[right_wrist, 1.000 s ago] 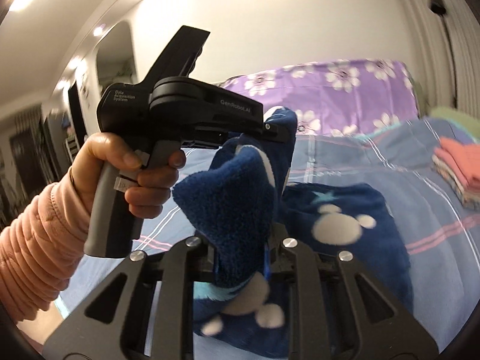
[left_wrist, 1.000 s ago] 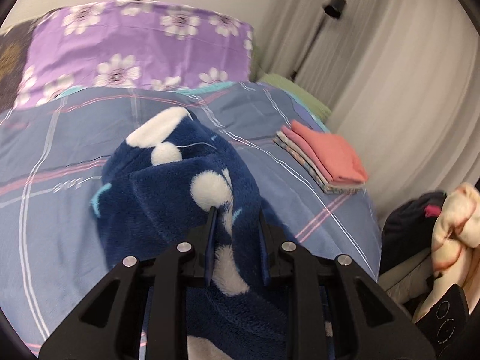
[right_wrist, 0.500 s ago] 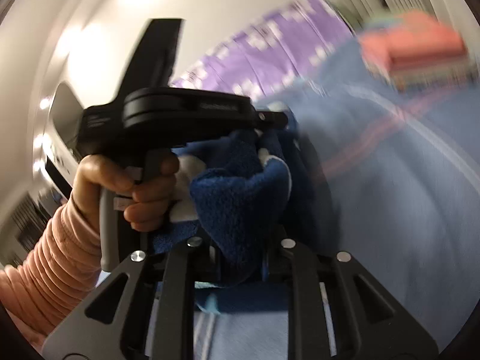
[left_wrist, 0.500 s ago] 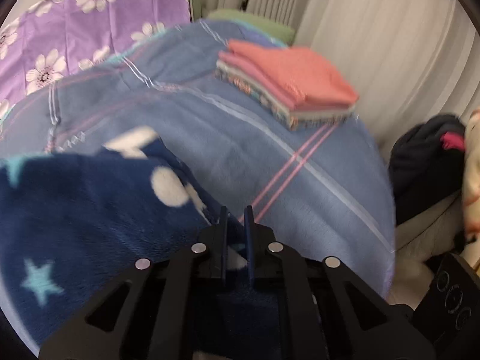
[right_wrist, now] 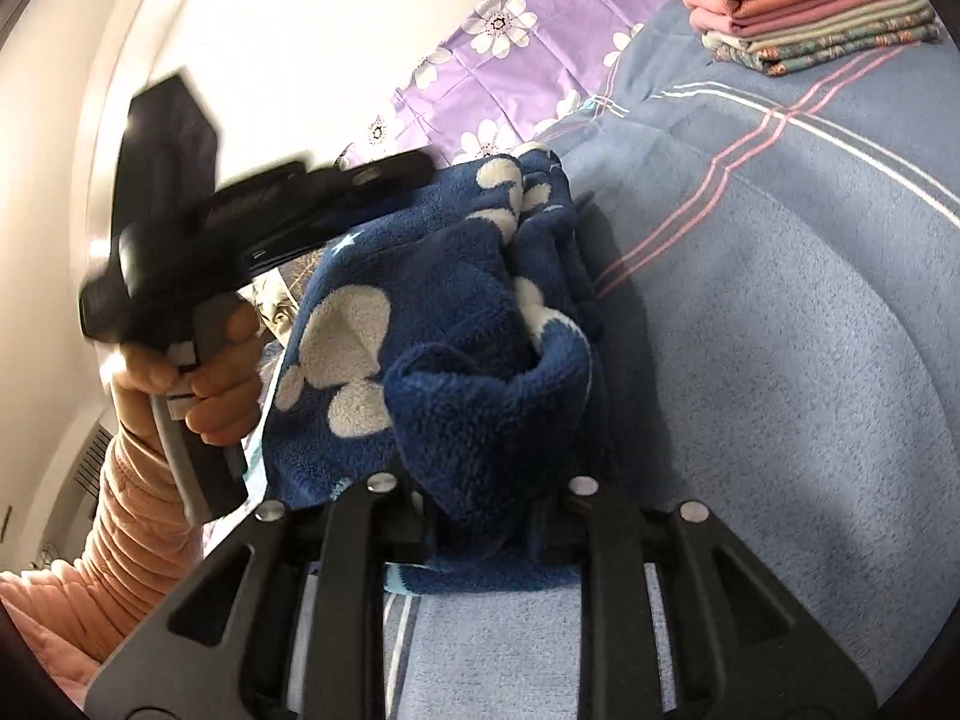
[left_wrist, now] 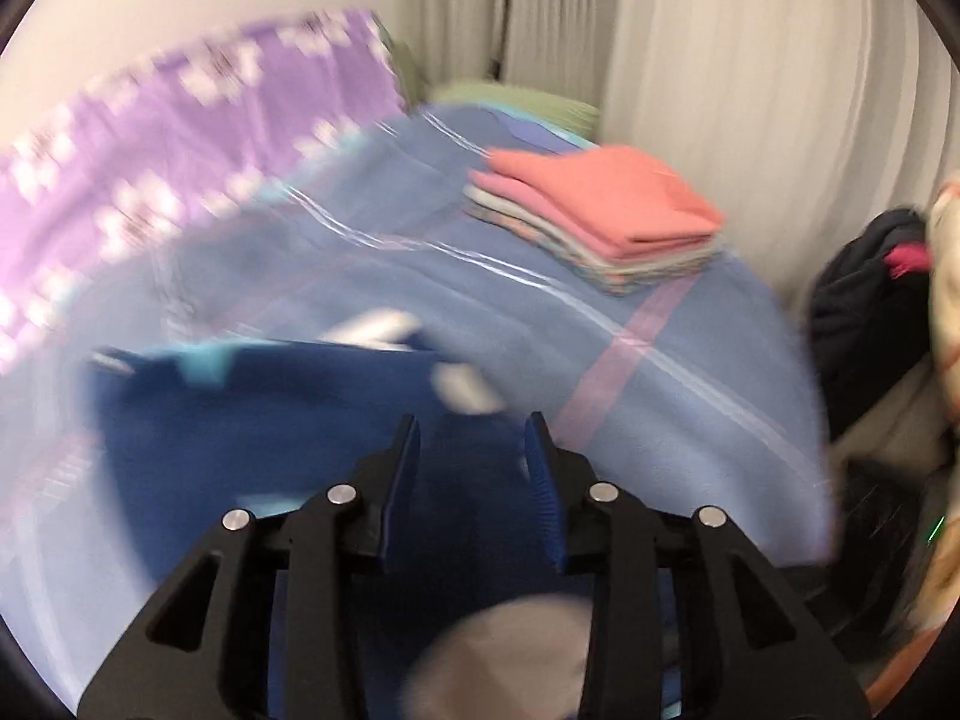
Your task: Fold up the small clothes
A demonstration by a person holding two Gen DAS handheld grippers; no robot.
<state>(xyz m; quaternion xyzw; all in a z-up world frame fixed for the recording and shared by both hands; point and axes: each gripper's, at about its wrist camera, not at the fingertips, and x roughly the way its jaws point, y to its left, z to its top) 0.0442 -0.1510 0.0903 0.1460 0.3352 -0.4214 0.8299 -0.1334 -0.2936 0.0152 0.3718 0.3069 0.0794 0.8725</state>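
Loosely bunched, the navy fleece garment (right_wrist: 456, 324) (white blotches) sits between both opening claws.

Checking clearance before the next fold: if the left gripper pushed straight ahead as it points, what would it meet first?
Probably the navy fleece garment with white spots lying under the opening left gripper, then the blue bedspread; blur leaves depth uncertain.
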